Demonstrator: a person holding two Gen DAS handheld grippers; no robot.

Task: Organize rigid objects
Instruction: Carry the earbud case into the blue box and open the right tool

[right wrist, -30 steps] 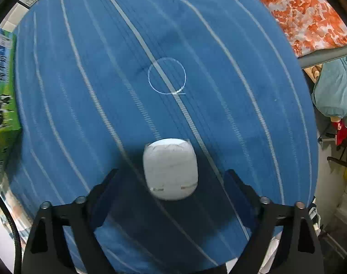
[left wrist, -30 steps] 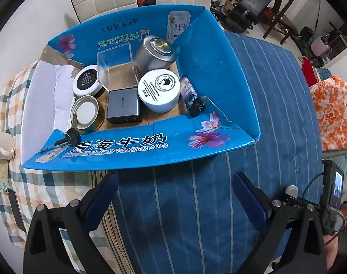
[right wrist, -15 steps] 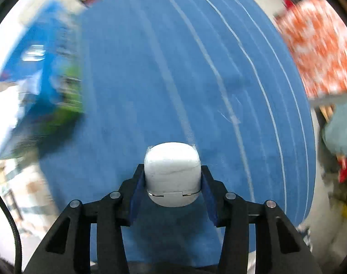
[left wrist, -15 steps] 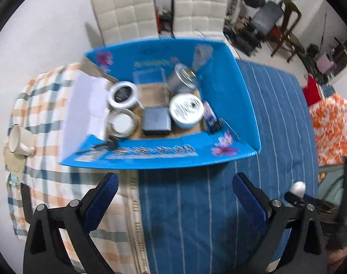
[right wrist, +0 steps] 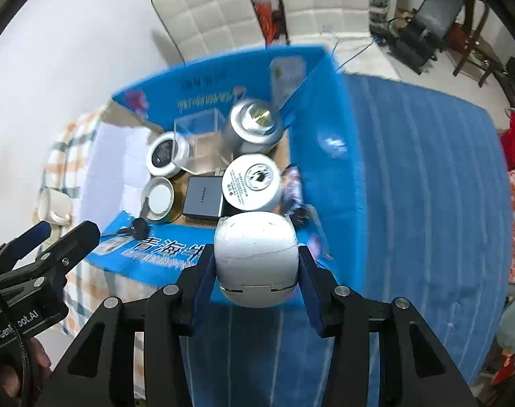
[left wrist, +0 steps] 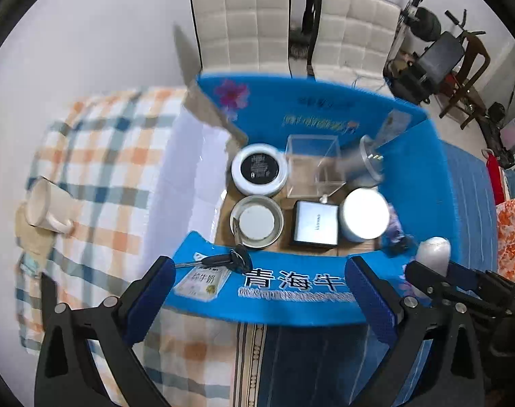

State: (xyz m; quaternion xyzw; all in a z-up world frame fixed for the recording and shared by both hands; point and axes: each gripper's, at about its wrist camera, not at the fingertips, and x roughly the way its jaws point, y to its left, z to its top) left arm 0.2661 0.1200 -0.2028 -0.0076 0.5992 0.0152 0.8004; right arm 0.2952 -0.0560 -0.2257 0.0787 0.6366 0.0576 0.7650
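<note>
Right tongs (right wrist: 255,264) just clamped the white case (right wrist: 255,257) and hauled it off the counter up over the blue box (right wrist: 325,129), left tongs (left wrist: 257,291) wide and empty, so dropping it in looks next.

One blue cardboard box (left wrist: 410,183) stands open. Inside it are three round tins: one with a black label (left wrist: 259,169), one plain white lid (left wrist: 363,215), and one open shallow tin (left wrist: 256,222). There is also one silver canister (right wrist: 255,125), one clear plastic cube (left wrist: 313,166), one dark flat charger block (left wrist: 315,224) and one small purple packet (right wrist: 293,186). On the front flap lie one key (left wrist: 220,260) and one card (left wrist: 203,279). One white rounded case (right wrist: 255,257) sits in one pair of tongs; two pairs of tongs show in all. One mug (left wrist: 49,208) lies on the checked cloth. Two white chairs (left wrist: 244,23) stand behind.
</note>
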